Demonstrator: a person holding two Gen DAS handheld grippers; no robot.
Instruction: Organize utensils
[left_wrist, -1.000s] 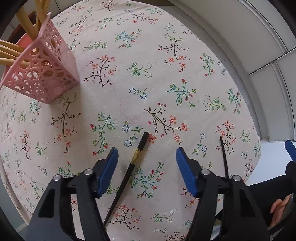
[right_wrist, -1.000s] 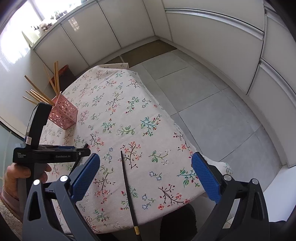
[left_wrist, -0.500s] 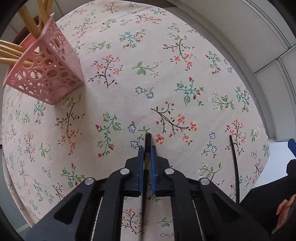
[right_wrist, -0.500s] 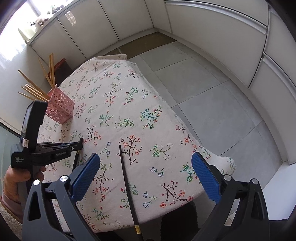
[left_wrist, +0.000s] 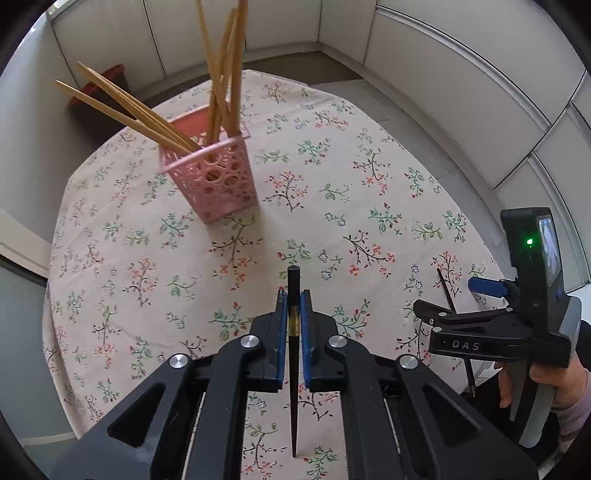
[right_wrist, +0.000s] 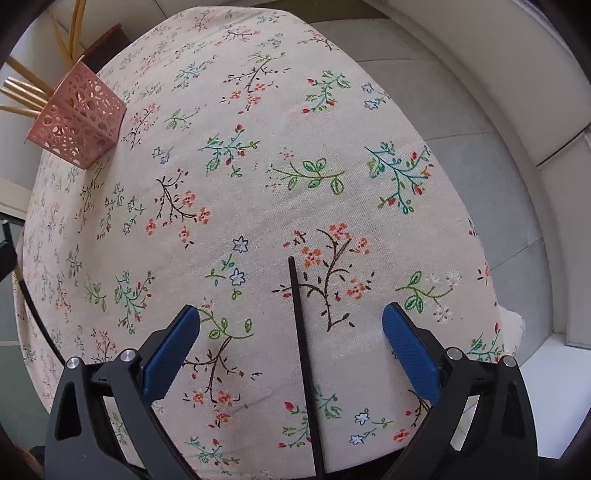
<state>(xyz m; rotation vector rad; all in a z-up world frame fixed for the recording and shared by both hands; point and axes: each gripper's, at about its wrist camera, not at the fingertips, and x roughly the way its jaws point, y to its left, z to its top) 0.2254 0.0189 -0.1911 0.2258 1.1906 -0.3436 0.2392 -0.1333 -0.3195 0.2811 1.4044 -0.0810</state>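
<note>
left gripper (left_wrist: 291, 306), bottom centre of the left wrist view: blue pads clamped on a black chopstick (left_wrist: 293, 350). the stick runs straight up and down the frame, blunt end poking above the pads, thin tip low in the frame over the tablecloth (left_wrist: 332, 177). grip sits on the thick upper part, at a small gold band.

right gripper (right_wrist: 291, 343), bottom of the right wrist view: jaws spread wide, nothing held. a second black chopstick (right_wrist: 303, 350) lies flat on the cloth between the pads, closer to the middle than to either pad, pointing up the frame. pads do not touch it.

pink basket (left_wrist: 218, 177), upper left of centre in the left wrist view, stands upright on the cloth, full of holes, with light wooden chopsticks (left_wrist: 221, 74) fanning out of its open top. well apart from both black sticks.

handling, as judged: the black sticks look light, stiff, smooth and probably slick; thin enough to roll on the cloth or swivel in the pads. best hold is the thicker blunt end, squarely across the shaft, as the left one has it. the flat one leaves little room under it, so the pads likely need to press down into the soft cloth. the basket looks light and could tip if a stick is pushed against its wall.
</note>
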